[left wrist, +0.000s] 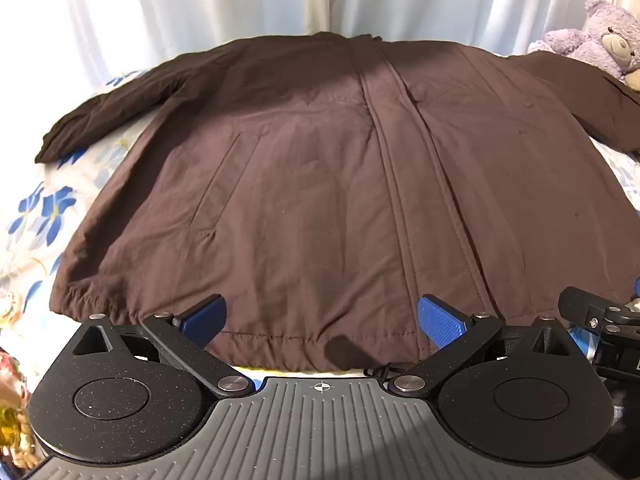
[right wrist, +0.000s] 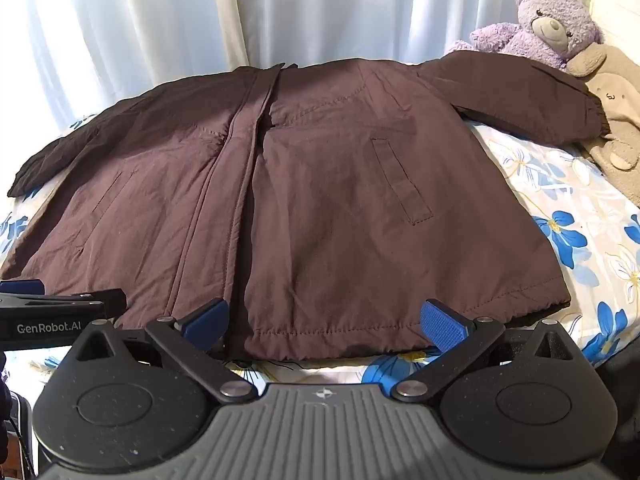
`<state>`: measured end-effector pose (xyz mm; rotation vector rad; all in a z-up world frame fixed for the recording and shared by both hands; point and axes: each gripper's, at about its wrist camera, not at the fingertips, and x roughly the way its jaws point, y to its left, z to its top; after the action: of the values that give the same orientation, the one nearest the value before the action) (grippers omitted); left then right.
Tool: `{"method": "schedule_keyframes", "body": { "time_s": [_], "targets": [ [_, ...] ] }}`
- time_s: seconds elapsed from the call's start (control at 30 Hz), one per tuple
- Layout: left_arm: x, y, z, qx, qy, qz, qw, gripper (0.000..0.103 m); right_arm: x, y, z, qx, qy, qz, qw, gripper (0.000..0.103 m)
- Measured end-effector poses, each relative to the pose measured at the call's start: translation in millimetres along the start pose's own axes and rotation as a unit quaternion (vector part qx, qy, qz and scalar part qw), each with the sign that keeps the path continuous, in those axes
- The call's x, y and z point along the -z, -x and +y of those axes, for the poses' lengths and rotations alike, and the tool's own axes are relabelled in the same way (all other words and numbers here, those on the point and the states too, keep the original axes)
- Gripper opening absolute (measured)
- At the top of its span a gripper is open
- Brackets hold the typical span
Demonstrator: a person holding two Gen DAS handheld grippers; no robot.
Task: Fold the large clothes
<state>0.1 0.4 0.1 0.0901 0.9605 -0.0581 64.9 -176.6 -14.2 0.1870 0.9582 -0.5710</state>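
On the bed: a dark brown jacket lies spread flat, front up, closed down the middle, hem toward the onlooker.
Sleeves: both reach outward, one sleeve ending beside the toys.
Progress: nothing appears folded yet; sleeves, sides and length all seem left to do.
Left gripper: jaws spread wide over the hem, pinching nothing.
Right gripper: likewise spread wide, empty, near the hem's other half.
Bedding: a floral sheet in blue and white.
Beyond: a purple teddy bear, a beige plush toy, pale curtains.
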Motion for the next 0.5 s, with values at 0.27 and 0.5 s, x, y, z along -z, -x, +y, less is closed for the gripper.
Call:
{"method": "schedule_keyframes", "body": {
  "time_s": [0.27, 0.5],
  "targets": [
    [3.1, 0.0, 3.3, -0.003, -0.008, -0.005, 0.9999, 0.103, -0.7, 1.4, -0.2, 0.001, -0.001, -0.001, 1.0, 0.102],
    [-1.7, 1.0, -0.4, -0.004, -0.005, -0.003, 1.0, 0.103, -2.7, 3.1, 3.4, 0.001, -0.003, -0.002, 1.0, 0.102]
  ]
}}
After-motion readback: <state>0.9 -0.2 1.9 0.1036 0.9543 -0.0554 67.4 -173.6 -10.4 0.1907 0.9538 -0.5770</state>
